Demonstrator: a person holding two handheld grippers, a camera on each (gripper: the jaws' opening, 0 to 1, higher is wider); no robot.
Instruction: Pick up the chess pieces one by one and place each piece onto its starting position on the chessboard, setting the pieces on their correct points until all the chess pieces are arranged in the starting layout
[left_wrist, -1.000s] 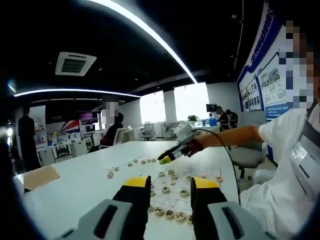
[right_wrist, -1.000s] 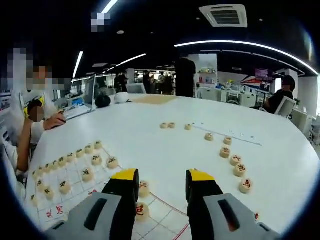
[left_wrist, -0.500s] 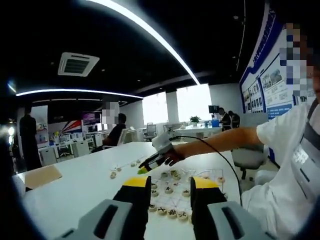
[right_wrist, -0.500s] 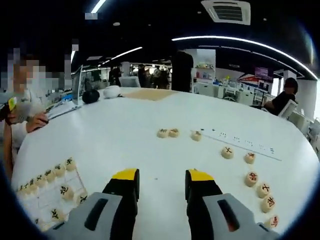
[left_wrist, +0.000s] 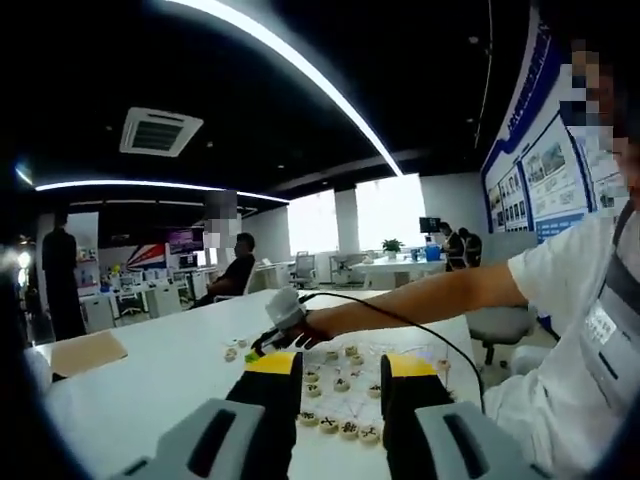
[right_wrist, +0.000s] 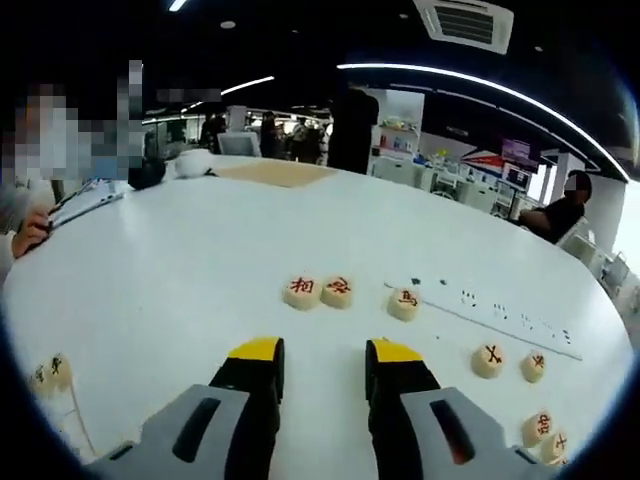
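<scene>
Right gripper: jaws apart, empty, low over worktop, pointing at two loose pieces.
Left gripper: jaws apart, empty, raised near chessboard.
Right arm: stretched across board.

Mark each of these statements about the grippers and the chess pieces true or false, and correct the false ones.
1. The right gripper is open with nothing between its jaws. True.
2. The left gripper is shut on a chess piece. False: it is open and holds nothing.
3. Two red-marked pieces lie side by side on the white table ahead of the right gripper. True.
4. The pieces ahead of the right gripper are stacked in a tower. False: they lie flat, spread singly.
</scene>
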